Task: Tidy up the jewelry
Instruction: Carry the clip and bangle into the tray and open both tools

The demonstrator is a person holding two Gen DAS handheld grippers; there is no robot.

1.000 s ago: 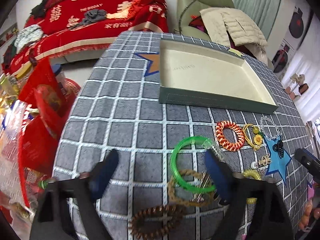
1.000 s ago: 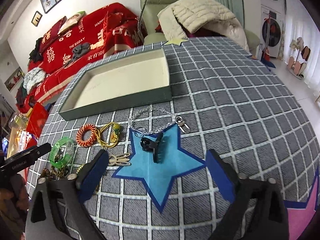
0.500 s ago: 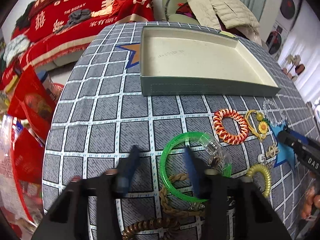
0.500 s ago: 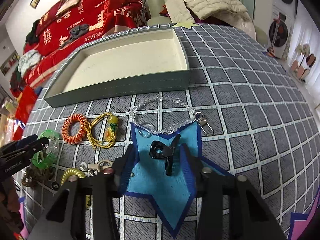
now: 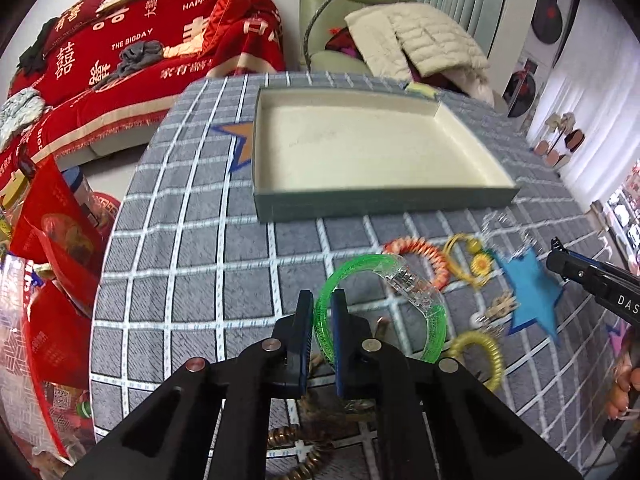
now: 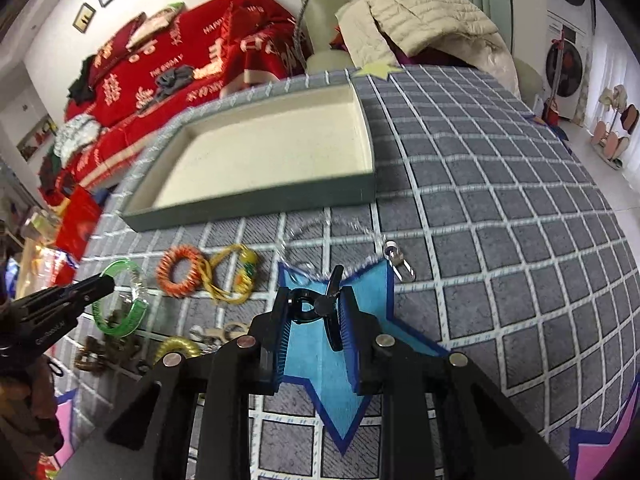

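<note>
My left gripper [image 5: 322,312] is shut on the near rim of a green translucent bangle [image 5: 360,266], which tilts up off the grey checked tablecloth. In the right wrist view my right gripper [image 6: 314,300] has its jaws closing on a black hair claw clip [image 6: 334,280]. Both pads touch the clip above a blue star patch [image 6: 320,360]. A green tray [image 5: 380,200] with a cream inside stands empty behind the jewelry. The right gripper's tip [image 5: 556,256] shows at the right edge of the left wrist view.
Loose on the cloth lie an orange coil tie [image 5: 416,252], a yellow beaded cord [image 5: 472,260], a clear bead bracelet [image 6: 396,260], a yellow coil tie [image 5: 480,352] and a brown coil [image 5: 296,440]. Red bags crowd the table's left edge [image 5: 60,240].
Both grippers went from wide open to closed. The left one closed on the green bangle and tipped it up; the right one closed around the black clip.
</note>
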